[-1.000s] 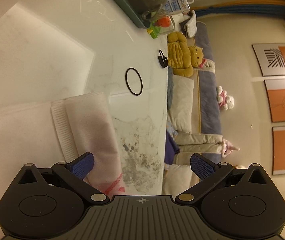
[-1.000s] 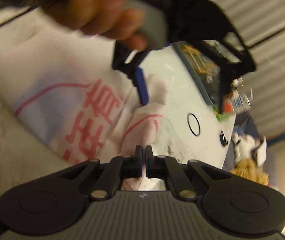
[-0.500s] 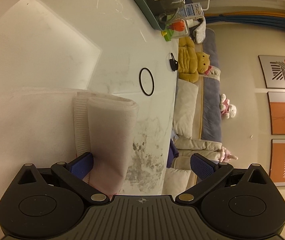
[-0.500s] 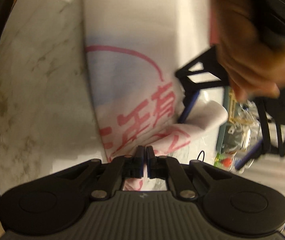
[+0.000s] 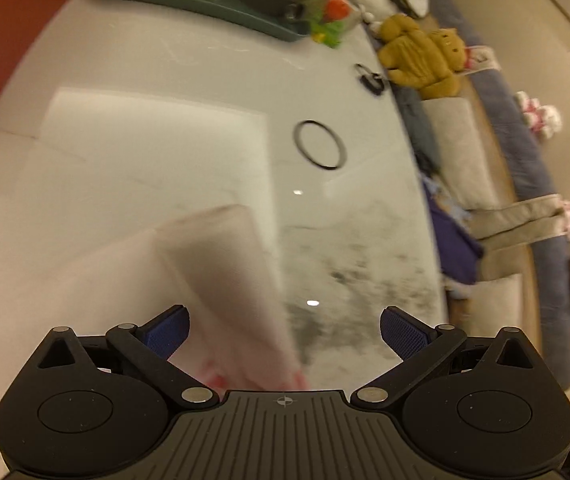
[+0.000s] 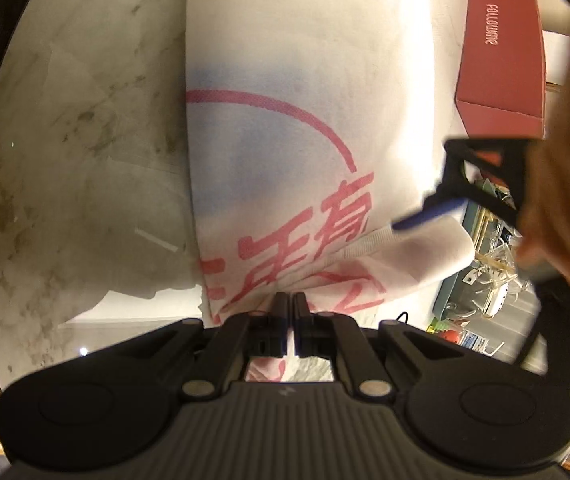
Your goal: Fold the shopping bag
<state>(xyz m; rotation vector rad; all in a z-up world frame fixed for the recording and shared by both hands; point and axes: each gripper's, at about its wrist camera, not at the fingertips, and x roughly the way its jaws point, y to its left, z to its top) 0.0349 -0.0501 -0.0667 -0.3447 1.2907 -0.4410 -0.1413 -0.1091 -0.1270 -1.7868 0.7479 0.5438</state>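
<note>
The white shopping bag (image 6: 285, 112) with red print lies flat on the marble table (image 6: 85, 128). My right gripper (image 6: 289, 308) is shut on the bag's near edge, and white fabric shows between its pads. The bag's corner flap (image 6: 425, 256) is folded back over the print. In the right wrist view a hand (image 6: 565, 168) holds the left gripper at that flap, with one blue pad (image 6: 429, 216) against it. In the left wrist view my left gripper (image 5: 285, 330) is open. The blurred flap (image 5: 229, 272) rises between its fingers beside the left pad (image 5: 169, 330).
A black ring (image 5: 319, 150) and a small black clip (image 5: 371, 80) lie on the table (image 5: 145, 140) beyond the bag. A teal tray (image 5: 205, 4) of clutter stands at the far edge, beside a red box (image 6: 501, 48). A sofa with a teddy bear (image 5: 421, 56) lies past the table edge.
The left gripper has tilted and lifted, so its view has rolled and the flap is blurred. The right gripper rolled about a second ago and has since held still, still shut on the bag.
</note>
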